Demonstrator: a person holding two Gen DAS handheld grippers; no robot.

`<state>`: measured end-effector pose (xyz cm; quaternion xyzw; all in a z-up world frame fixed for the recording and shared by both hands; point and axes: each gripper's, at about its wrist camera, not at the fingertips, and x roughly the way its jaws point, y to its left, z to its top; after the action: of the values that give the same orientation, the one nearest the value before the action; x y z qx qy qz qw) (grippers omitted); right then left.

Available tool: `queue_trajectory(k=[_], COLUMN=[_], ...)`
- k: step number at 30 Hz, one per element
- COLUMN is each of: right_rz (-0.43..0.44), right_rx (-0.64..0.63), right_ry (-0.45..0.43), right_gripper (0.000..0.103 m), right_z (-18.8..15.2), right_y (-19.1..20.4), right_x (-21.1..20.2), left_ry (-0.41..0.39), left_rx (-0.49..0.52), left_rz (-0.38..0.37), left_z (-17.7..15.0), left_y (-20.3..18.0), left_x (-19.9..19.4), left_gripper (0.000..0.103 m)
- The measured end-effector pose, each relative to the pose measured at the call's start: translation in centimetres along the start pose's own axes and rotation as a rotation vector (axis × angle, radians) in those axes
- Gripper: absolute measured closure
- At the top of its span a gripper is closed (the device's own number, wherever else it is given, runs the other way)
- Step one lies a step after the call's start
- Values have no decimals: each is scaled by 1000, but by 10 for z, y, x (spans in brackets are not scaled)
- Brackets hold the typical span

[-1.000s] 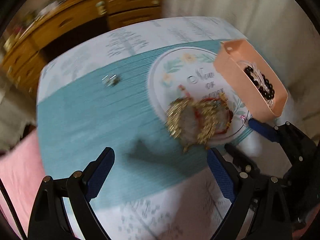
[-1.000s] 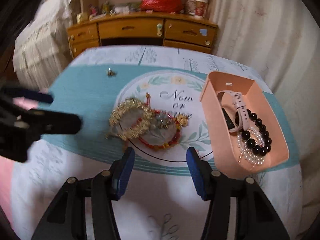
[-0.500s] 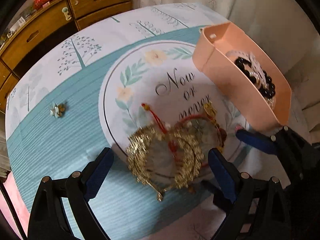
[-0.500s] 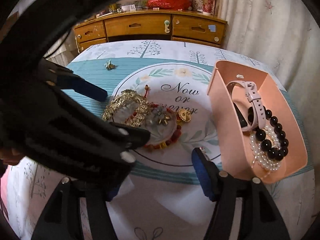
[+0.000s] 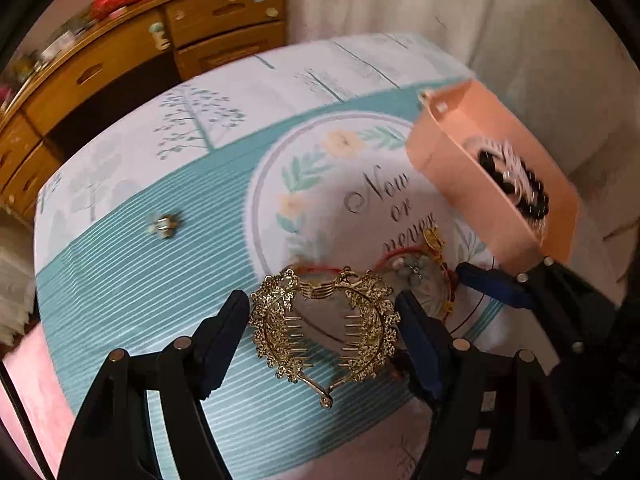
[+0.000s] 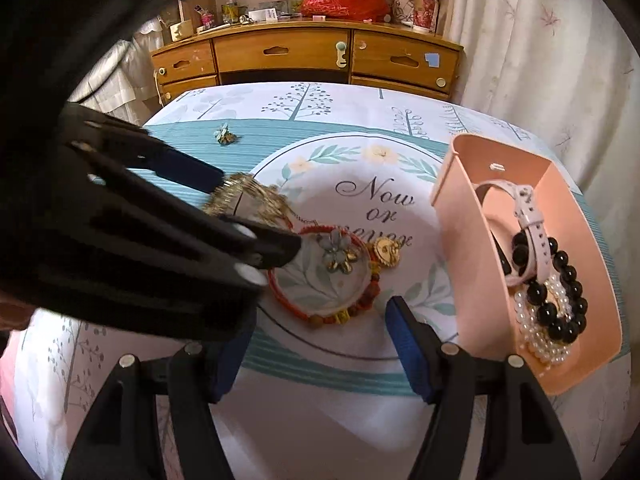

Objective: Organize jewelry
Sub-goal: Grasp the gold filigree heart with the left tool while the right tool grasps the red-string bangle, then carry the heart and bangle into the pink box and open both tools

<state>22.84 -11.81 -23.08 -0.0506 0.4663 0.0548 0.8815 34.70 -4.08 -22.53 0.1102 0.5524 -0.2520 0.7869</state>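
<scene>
A gold hair claw clip (image 5: pixel 326 324) lies on the tablecloth, directly between the open fingers of my left gripper (image 5: pixel 322 342), which sits low around it without closing. Beside it lie a red beaded bracelet (image 6: pixel 320 280), a flower brooch (image 6: pixel 338 250) and a gold pendant (image 6: pixel 386 252). My right gripper (image 6: pixel 316 344) is open and empty, just in front of the bracelet. A pink tray (image 6: pixel 600 280) at the right holds a watch (image 6: pixel 528 216), black beads (image 6: pixel 560 300) and pearls. The tray also shows in the left wrist view (image 5: pixel 452 168).
A small flower ornament (image 5: pixel 164 224) lies alone on the teal stripe at the left; it also shows in the right wrist view (image 6: pixel 226 135). A wooden dresser (image 6: pixel 304 56) stands behind the table, a curtain at the right. The left gripper body blocks the right view's left side.
My left gripper has swung in from the left and come down so its fingers now flank the gold clip. The right gripper has stayed nearly still.
</scene>
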Motion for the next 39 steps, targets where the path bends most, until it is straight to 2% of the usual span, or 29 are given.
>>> queue_trajectory(k=[6,10,11,13,18,21,24,27,31,33,39], right_rz=[-11,1,4,17,1,35,108,125,144,149,152], right_rx=[18,-5,-9,-37,-4,42,128,231,353,371,367], right_ry=[-29,-34,-32,-30,22,63,122,143,86,61,45], right_gripper=[31,32,33,43,44,44,44,44,44,44,44], right_z=[8,9,9,10,16,16,16,12,6,1,-15], right_y=[2,3,3,7,8,5,-2,-9,-17,-17,-17], right_x=[8,9,9,7,8,4,-6,-23,-58,-78,-128], left_ry=[-36,-42,-35,-23,-19,-5,-8,-30,-38,-67,-66], left_rx=[-122,-200,-213,-255,-342,-406,-419,-388,-383,-385,-377], left_rz=[5,53,67,95,104,91,50,60,66,41,32], left_z=[-10,-22,-24,-32,-55,-70,-84,-98,-115,-124,-138], left_y=[26,42,42,46,51,51,44,35,24,16,-4], left_x=[-21,-40,-43,-55,-88,-107,-127,-146,-165,-177,-196], left_gripper=[30,30,30,30,30,30,30,30,30,30,30])
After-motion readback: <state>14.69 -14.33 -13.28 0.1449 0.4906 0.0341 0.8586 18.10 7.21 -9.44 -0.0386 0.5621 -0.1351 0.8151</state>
